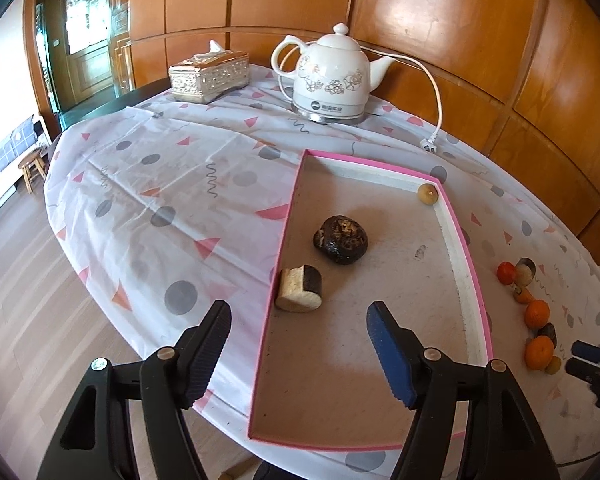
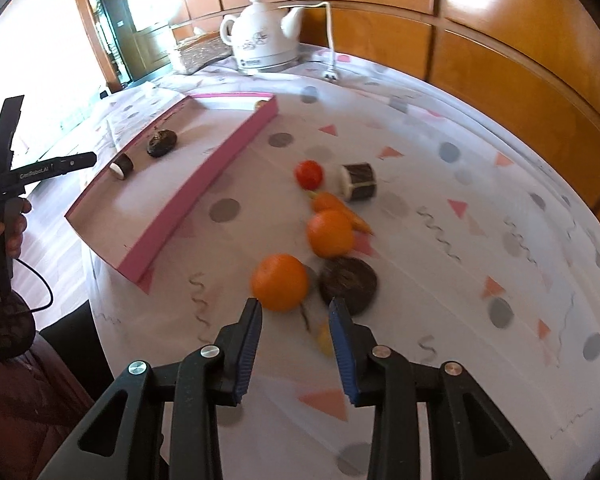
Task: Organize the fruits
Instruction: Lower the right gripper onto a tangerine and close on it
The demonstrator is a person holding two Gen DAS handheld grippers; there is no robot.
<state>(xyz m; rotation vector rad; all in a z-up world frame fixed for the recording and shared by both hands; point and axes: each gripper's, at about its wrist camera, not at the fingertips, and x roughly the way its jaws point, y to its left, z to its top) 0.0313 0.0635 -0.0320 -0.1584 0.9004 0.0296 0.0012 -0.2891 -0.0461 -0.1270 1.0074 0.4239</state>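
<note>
Blue ribbed pads line the right tongs (image 2: 295,322), which hover with a narrow gap between the jaws and nothing pinched, pointing down at the fruit heap on the patterned surface (image 2: 440,216). In the right wrist view a small yellowish piece (image 2: 325,338) lies blurred at the gap, just inside the right pad; whether it is touched cannot be told. At twelve o'clock from the tips sits the nearest orange (image 2: 280,282), touching a dark round fruit (image 2: 349,285) at its three o'clock. Beyond come a second orange (image 2: 330,233), a carrot-like piece (image 2: 342,209), a red tomato (image 2: 309,173) and a dark-rinded cut piece (image 2: 358,182).

The left tongs (image 1: 299,330) stand spread and empty over the near end of the pink-rimmed tray (image 1: 284,224). Inside it a cut piece with a pale face (image 1: 299,288) rests against the left wall, a dark speckled fruit (image 1: 340,239) at its one o'clock, a small tan fruit (image 1: 427,193) in the far corner.

The step in hand appears to be picking the next fruit for the tray. Done well, the right tongs would settle on one target, straddle it squarely, and close without nudging the touching neighbours; the round oranges look liable to roll. A white kettle (image 1: 332,76) and tissue box (image 1: 209,77) stand at the far edge.
</note>
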